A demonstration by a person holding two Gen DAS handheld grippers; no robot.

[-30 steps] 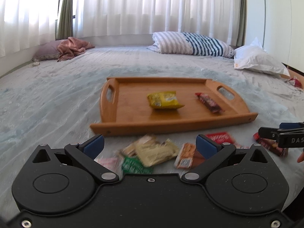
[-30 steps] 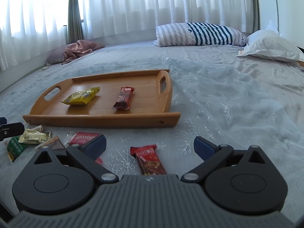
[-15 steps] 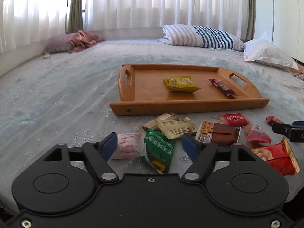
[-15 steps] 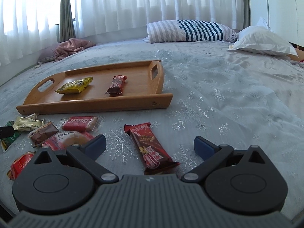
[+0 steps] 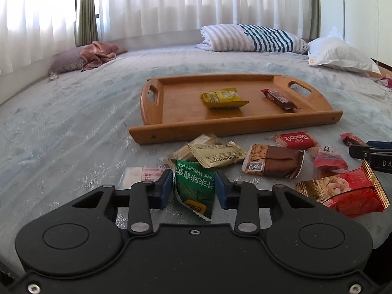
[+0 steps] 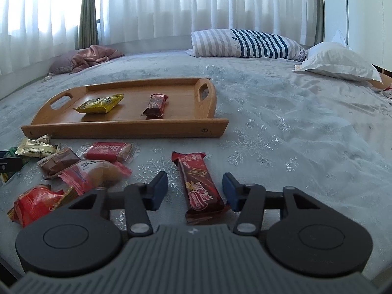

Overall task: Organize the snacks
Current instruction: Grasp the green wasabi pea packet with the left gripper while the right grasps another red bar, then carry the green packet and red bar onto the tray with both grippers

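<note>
The bamboo tray (image 5: pixel 235 122) lies on the bed and holds a yellow packet (image 5: pixel 223 97) and a dark bar (image 5: pixel 279 99). Loose snacks sit in front of it: beige packets (image 5: pixel 215 155), a brown nut packet (image 5: pixel 274 164), a Biscoff (image 5: pixel 296 140) and a red packet (image 5: pixel 348 191). My left gripper (image 5: pixel 193 188) is closing its jaws, and both blue pads press the sides of the green wasabi peas packet (image 5: pixel 196 196). My right gripper (image 6: pixel 195 189) is closing its jaws around the red chocolate bar (image 6: pixel 199 178), with a gap left at the left pad.
A white-and-pink packet (image 5: pixel 139 176) lies just left of my left gripper. A striped pillow (image 5: pixel 254 39), a white pillow (image 5: pixel 340 56) and a pink cloth (image 5: pixel 98 54) lie at the far side of the bed. To the right of the tray the bedspread (image 6: pixel 306 134) is bare.
Both grippers came in closer over the snacks. The left jaws narrowed from wide onto the green packet. The right jaws narrowed around the red bar in the last half second.
</note>
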